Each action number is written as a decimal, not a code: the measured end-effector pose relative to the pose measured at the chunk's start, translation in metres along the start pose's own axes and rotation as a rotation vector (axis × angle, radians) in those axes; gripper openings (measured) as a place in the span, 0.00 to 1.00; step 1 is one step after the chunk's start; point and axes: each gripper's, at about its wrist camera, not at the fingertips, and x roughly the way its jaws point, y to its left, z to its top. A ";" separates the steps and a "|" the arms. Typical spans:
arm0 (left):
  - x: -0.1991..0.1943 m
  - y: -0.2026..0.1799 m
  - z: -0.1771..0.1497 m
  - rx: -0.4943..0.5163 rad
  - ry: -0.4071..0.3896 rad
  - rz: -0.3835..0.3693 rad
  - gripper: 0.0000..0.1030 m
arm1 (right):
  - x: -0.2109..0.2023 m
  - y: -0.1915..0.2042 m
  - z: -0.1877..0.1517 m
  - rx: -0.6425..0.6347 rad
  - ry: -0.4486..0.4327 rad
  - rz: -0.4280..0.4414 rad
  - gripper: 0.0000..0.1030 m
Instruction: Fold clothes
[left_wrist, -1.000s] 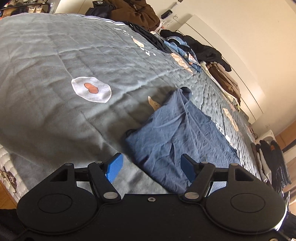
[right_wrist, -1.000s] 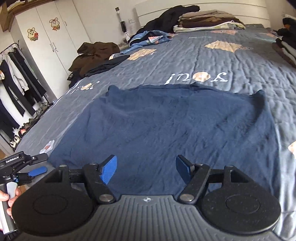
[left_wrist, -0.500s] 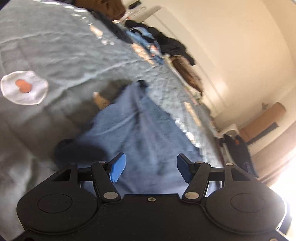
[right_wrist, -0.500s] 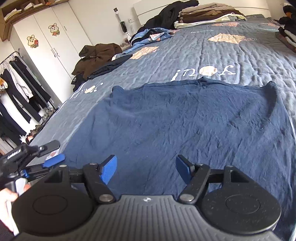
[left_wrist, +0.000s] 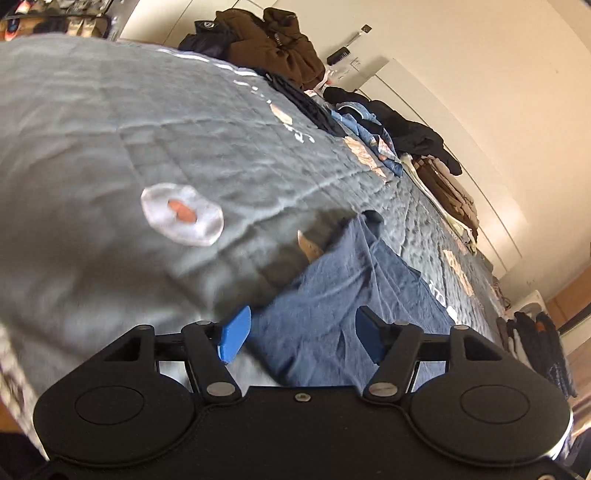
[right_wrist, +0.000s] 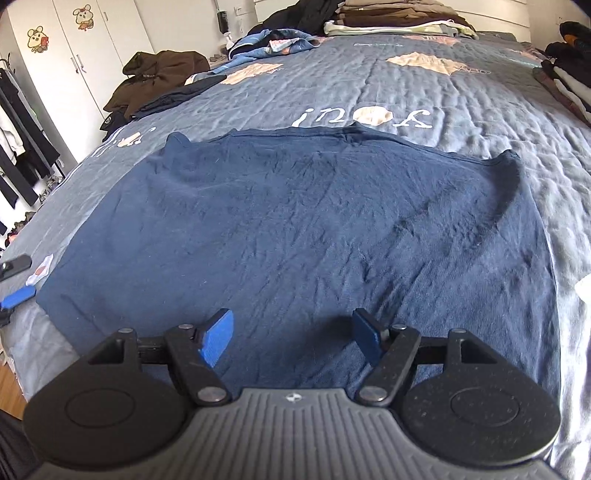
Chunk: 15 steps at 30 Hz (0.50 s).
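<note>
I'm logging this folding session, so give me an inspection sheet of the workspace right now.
Surface: grey-blue quilted bedspread, wrinkled, with printed patches.
Job's things: dark blue garment spread flat, creased, nearest the grippers.
Clutter: brown jacket, light blue clothes heap, folded stack at the far end, dark folded pile on the right.
Grippers: left gripper open, over the garment's corner; right gripper open, above its near edge; both empty.
Cables: nothing seen.
Surroundings: white wardrobe, hanging clothes.
</note>
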 end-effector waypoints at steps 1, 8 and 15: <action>0.000 0.003 -0.002 -0.018 0.008 -0.003 0.60 | -0.003 0.001 0.000 0.007 -0.004 0.008 0.68; 0.007 0.019 -0.016 -0.142 0.048 -0.038 0.58 | -0.024 0.007 0.004 0.040 -0.041 0.074 0.68; 0.027 0.007 -0.018 -0.080 0.043 -0.054 0.42 | -0.027 0.015 0.006 0.025 -0.044 0.110 0.68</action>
